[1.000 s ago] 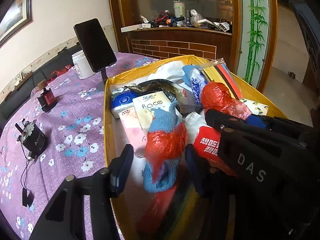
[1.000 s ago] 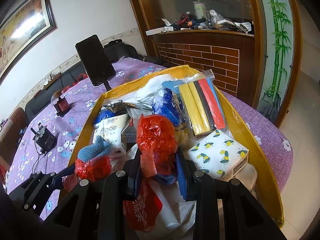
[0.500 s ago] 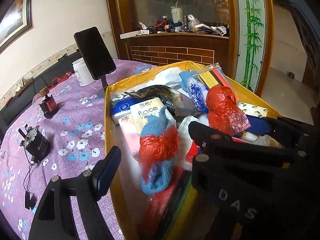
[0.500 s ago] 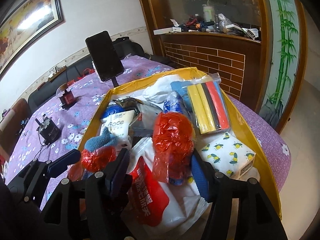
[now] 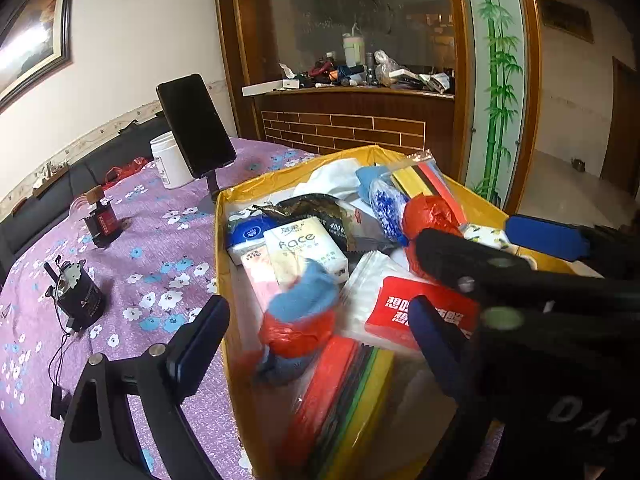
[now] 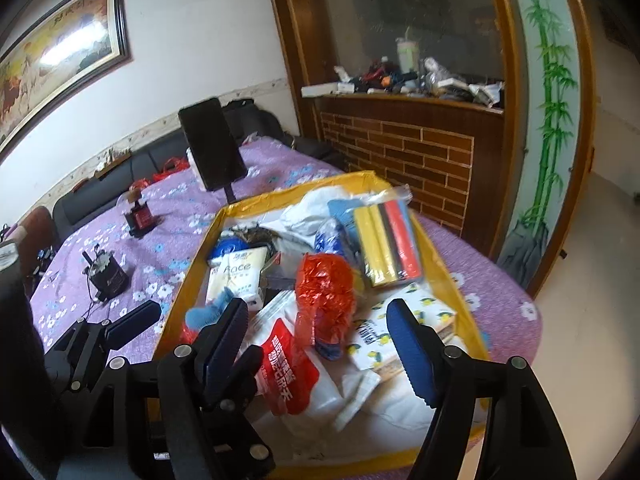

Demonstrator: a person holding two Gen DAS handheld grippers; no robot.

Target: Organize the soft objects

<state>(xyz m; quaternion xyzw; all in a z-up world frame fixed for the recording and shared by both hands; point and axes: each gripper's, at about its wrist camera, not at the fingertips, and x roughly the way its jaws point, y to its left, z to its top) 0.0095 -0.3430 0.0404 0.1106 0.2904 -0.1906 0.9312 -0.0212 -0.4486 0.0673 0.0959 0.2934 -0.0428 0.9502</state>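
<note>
A yellow box (image 5: 219, 264) (image 6: 188, 272) on the purple flowered table holds soft goods. A blue sock bundle wrapped in red plastic (image 5: 298, 316) lies loose in the box between the wide-open fingers of my left gripper (image 5: 320, 340). A second red-wrapped bundle (image 6: 326, 284) (image 5: 430, 214) lies in the box ahead of my right gripper (image 6: 320, 340), which is open and empty. Tissue packs (image 5: 306, 246) (image 6: 238, 270), a lemon-print pack (image 6: 404, 314), colored cloth packs (image 6: 386, 240) (image 5: 340, 404) and a red-and-white bag (image 6: 288, 364) fill the box.
A phone on a stand (image 5: 196, 148) (image 6: 212, 144) and a white jar (image 5: 170, 164) stand behind the box. A black device with wires (image 5: 78, 296) (image 6: 106, 276) and a small red gadget (image 5: 102, 222) sit left on the table. A cluttered wooden counter (image 5: 352, 96) is at the back.
Both grippers opened and let go of their red-wrapped bundles, which now lie in the box. Both grippers have drawn back and up.
</note>
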